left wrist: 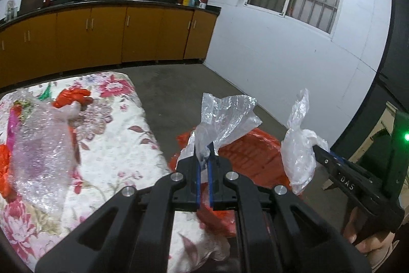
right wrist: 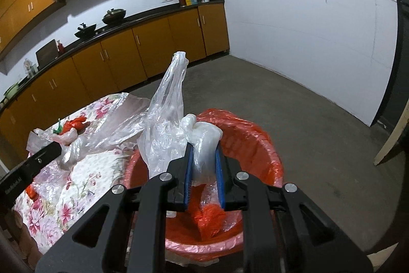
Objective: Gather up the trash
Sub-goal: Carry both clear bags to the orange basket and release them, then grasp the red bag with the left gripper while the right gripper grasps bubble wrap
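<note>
A crumpled clear plastic sheet is sitting pinched between the blue pads of the left gripper, its jaws almost fully together on the thin film, and the sheet is fanning up and to the right above the fingertips. A second piece, a wadded clear plastic bag, is being clamped by the right gripper, whose jaws are standing narrow on the thick white twist of it while the rest is rising in a tall peak to the left of the fingers. Both pieces are hanging over or just beside the red bin, which is lined with an orange bag and is standing on the grey floor against the edge of the floral-covered table. The right wrist view is looking straight down into the bin, showing crumpled orange plastic already lying at its bottom; the left wrist view is showing only part of the orange liner beyond its own fingers. That left view is, in turn, showing a large wad of bubble wrap and an orange scrap lying on the table, and the person's hand gripping the right tool's handle at the lower right edge. Behind, orange kitchen cabinets are running along the wall.
</note>
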`<state>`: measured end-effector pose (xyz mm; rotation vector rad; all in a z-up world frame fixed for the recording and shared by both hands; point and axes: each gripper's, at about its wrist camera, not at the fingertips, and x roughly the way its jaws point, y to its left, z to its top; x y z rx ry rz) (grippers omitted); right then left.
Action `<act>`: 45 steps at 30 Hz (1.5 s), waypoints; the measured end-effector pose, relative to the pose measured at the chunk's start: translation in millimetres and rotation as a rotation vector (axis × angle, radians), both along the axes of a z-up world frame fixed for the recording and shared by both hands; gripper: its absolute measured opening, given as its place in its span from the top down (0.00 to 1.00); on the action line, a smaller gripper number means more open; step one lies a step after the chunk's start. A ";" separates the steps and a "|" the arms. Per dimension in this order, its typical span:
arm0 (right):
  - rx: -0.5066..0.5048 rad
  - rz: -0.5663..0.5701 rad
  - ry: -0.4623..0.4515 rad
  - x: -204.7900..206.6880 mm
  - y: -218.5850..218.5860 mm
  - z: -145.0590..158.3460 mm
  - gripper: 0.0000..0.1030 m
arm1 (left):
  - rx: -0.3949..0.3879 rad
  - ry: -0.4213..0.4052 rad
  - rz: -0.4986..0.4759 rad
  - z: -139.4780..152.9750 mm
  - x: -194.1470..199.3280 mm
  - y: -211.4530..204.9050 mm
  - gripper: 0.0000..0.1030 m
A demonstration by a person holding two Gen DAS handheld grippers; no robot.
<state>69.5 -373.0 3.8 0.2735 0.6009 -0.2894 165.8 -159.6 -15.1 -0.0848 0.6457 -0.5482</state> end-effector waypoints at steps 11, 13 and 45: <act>0.030 -0.041 -0.015 6.7 -20.6 -1.1 0.83 | 0.006 0.025 -0.071 -14.4 5.7 -33.9 0.91; 0.044 -0.040 -0.014 10.3 -24.2 -3.6 0.75 | 0.009 0.036 -0.074 -19.4 8.4 -37.5 0.75; 0.046 0.531 0.031 86.9 207.6 -17.1 0.43 | 0.203 -0.027 0.638 -42.4 -26.8 261.2 0.27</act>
